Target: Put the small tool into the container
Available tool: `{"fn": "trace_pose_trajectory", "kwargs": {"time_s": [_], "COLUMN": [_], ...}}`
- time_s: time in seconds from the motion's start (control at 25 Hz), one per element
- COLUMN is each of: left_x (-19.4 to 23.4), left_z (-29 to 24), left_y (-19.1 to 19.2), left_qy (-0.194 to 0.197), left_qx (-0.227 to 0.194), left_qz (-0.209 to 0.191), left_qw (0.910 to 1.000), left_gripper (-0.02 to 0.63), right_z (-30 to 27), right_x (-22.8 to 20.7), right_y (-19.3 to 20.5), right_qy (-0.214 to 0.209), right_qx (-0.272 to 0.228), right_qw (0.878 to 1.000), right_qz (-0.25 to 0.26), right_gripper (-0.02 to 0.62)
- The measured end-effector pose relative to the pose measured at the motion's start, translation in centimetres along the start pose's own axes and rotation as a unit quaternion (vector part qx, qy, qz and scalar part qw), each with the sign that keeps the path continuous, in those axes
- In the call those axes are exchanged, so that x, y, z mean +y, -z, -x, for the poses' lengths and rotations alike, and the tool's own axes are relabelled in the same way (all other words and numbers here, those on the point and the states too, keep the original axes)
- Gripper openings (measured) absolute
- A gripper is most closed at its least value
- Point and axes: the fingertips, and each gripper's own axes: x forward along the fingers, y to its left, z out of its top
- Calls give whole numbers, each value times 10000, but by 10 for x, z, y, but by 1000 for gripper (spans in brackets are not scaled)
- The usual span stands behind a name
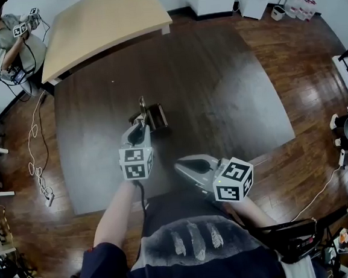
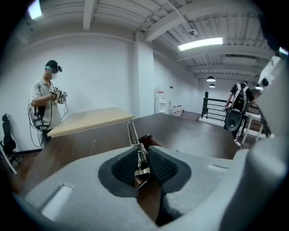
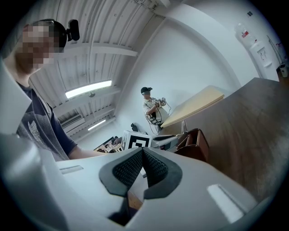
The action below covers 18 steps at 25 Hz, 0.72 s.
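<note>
Nearest, dark shirt with pale print. Holds grey right gripper close to body, jaws together, nothing between. Clamps left gripper jaws on thin silvery metal tool, upright over brown open-topped container on dark table.

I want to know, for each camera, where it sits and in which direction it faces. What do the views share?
Head view: on the person's head, facing steeply down at the dark table; left forearm, chest, left gripper and right gripper show.
Left gripper view: on the left gripper, facing along its jaws across the table; small tool between them.
Right gripper view: on the right gripper, facing sideways toward the left gripper; chest and left forearm show.
Shared: all three show the brown container.
</note>
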Motion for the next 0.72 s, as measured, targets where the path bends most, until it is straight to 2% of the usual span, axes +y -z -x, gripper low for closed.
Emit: {"fn": "trace_pose_trajectory", "kwargs": {"time_s": [0.16,0.24,0.36,0.52,0.64,0.72], "left_x": [2,7,14,16,18,17], "left_z": [4,6,9,15,31,46], "left_y": [-1,-1,-2,-3,-22,-39], "left_qy": [-177,-278,-268,-207,-320,-372], "left_qx": [-16,-33,-83,-111,-485,-752], "left_qz": [-221,-269,-155,92,214,123], "left_qw": [9996,9992,9995,9997,9981,9964], "left_gripper": [98,149,186,190,190,190], "right_z": [-1,-3,-6,-6,-4,-2], "right_x": [3,4,3,5,7,4], "right_y": [2,3,3,2,1,-1], "right_qy": [-87,-114,-142,-196,-280,-342], "right_qx": [9,14,23,4,-35,-65], "right_qw": [10000,9999,9999,9998,9996,9992], "right_qz": [-1,2,3,-20,-84,-170], "right_gripper": [1,1,2,1,1,1]}}
